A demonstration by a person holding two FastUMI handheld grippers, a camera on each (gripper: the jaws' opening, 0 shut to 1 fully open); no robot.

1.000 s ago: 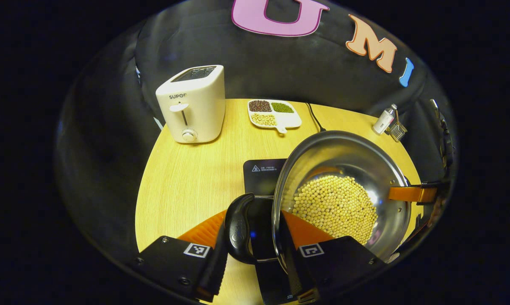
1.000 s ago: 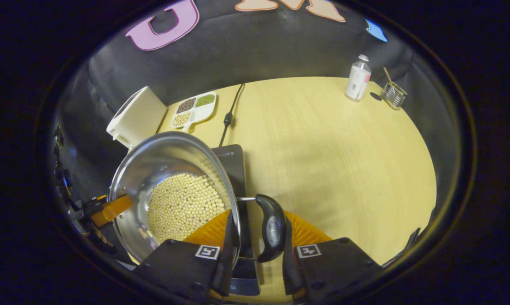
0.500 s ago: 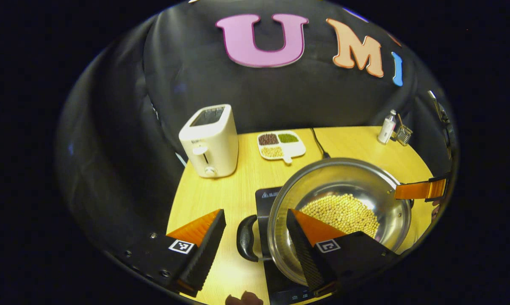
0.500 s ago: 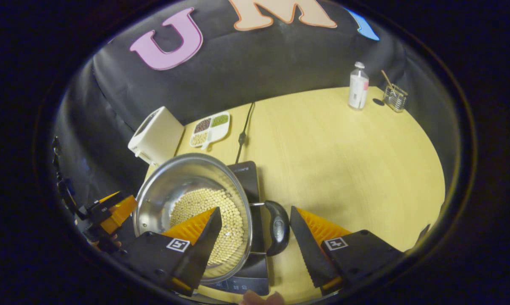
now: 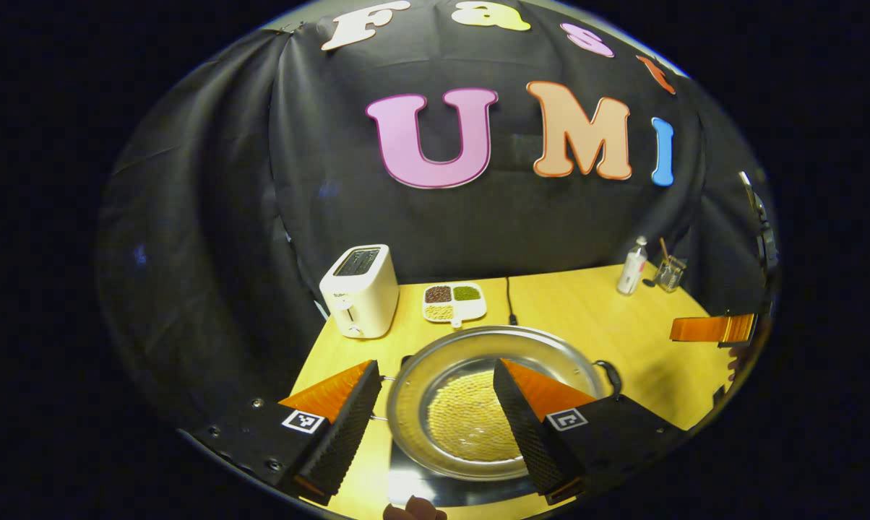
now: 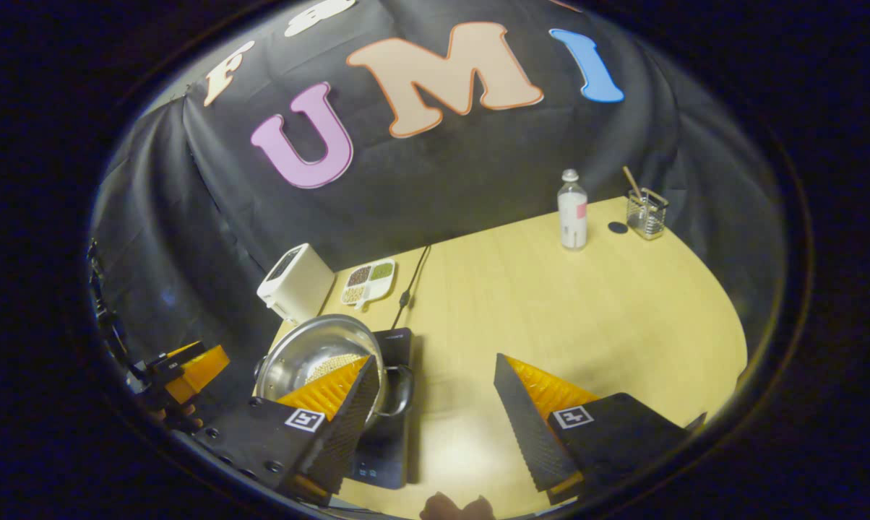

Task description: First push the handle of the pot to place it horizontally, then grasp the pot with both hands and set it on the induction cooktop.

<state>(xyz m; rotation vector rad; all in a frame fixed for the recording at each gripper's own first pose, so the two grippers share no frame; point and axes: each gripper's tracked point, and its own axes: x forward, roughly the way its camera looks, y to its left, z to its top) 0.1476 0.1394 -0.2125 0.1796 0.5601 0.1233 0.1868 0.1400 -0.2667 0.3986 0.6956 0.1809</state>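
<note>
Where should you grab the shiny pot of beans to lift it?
By its two side handles, one claw from each side. The pot is wide, round and smooth-walled, so the loop handle sticking out sideways looks like the surest hold.

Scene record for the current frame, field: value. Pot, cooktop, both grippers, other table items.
pot: steel pot holding pale beans, sitting on the cooktop
cooktop: black induction cooktop on the wooden table
left gripper: open, above the pot, holding nothing
right gripper: open, holding nothing
other items: toaster, divided bean dish, bottle, wire holder
</note>
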